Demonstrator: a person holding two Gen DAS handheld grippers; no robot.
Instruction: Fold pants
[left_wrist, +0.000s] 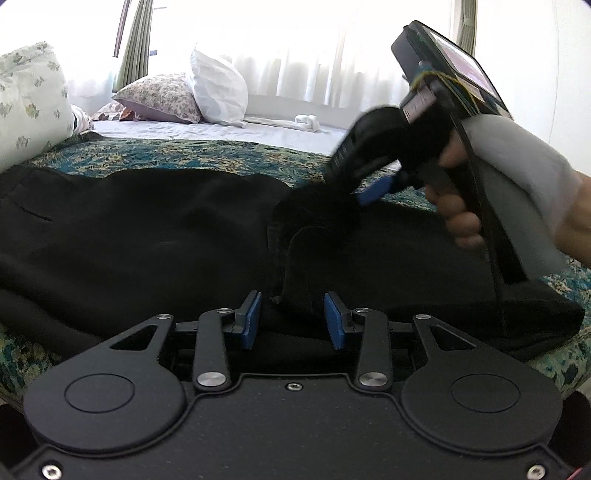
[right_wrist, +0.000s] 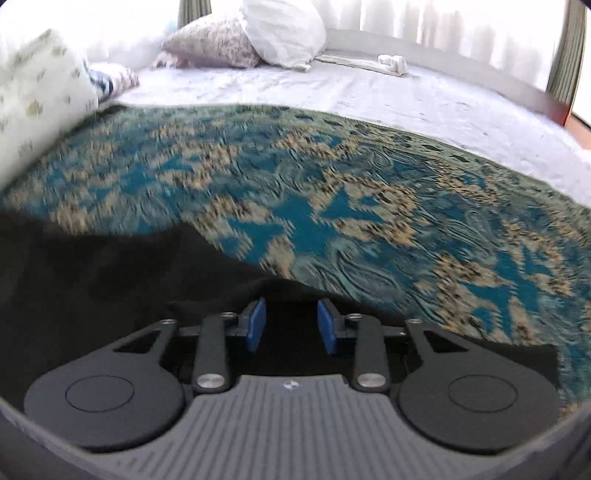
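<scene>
— Black cloth fills most of what we see: the pants (left_wrist: 147, 236) lie spread across the patterned teal bedspread (left_wrist: 207, 157), right under both our tools.

— Where is our left gripper (left_wrist: 293, 319)?

— Low at the near edge of the pants, its blue pads parted, with a raised fold of the black fabric standing between them. We cannot tell whether the pads press on it.

— And our right gripper (right_wrist: 291, 325)?

— From the left wrist view it comes down onto a bunched ridge of the pants further in, held by a hand (left_wrist: 458, 206) in a grey sleeve (left_wrist: 524, 166). In its own blurred view the pads stand apart over dark cloth; we cannot tell whether they pinch it.

— What else is around us?

— A floral pillow (left_wrist: 162, 96) and a white pillow (left_wrist: 219, 88) at the far side of the bed, a folded white cloth (left_wrist: 306, 122) on the pale sheet (left_wrist: 207, 129), and bright curtains behind. The hand and its tool hide part of the pants' right side.
</scene>
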